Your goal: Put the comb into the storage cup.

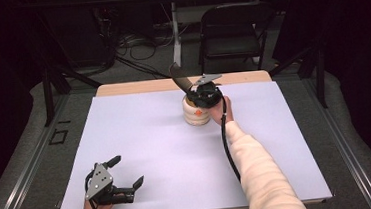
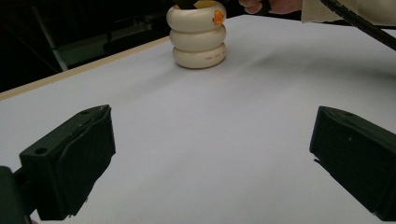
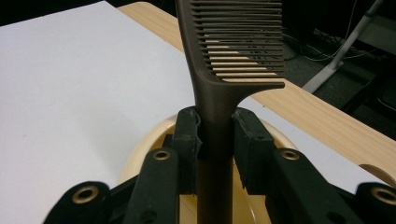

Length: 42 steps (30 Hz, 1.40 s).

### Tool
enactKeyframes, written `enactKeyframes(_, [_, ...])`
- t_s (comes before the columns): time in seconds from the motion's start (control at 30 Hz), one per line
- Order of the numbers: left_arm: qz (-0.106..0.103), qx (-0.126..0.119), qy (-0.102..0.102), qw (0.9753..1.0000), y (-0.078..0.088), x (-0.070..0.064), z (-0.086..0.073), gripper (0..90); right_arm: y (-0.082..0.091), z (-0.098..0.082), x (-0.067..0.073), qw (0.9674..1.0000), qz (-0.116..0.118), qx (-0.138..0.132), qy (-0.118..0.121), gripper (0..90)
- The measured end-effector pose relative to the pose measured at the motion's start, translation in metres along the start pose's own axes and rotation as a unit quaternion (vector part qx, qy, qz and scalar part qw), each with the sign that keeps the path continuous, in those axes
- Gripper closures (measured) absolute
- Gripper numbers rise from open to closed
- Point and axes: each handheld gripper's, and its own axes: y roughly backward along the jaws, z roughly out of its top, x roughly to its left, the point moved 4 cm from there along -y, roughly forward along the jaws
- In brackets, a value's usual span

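We found the left claw (image 1: 126,173) resting on the white counter (image 1: 151,137), well to the near left of the cream ringed holder (image 1: 196,114), its jaws spread wide with nothing between them. The holder stood toward the counter's far edge. Directly above its mouth we found the right claw (image 3: 216,135), jaws clamped on the handle of a brown comb (image 3: 233,51). The comb stood upright, teeth above the holder, its handle running down toward the holder's opening.

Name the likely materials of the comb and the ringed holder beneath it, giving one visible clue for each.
Comb: probably moulded plastic, matt brown, with thin even teeth. Ringed holder: looks like glossy cream plastic or glazed ceramic, judging by its soft highlights; which one is unclear.
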Motion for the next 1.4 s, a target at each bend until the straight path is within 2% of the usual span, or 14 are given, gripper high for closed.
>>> enactKeyframes(0.87, [0.000,0.000,0.001,1.0000,0.000,0.000,0.000,0.3,-0.002,-0.003,-0.001,0.9999,0.002,0.011,-0.002,70.3])
enactKeyframes(1.2, [0.000,0.000,0.000,1.0000,0.000,0.000,0.000,0.3,0.008,-0.001,-0.006,0.9997,-0.002,0.018,-0.017,43.0])
enactKeyframes(1.4, [0.000,0.000,0.000,1.0000,0.000,0.000,0.000,0.3,0.020,0.003,-0.007,0.9995,0.007,0.015,-0.027,27.8])
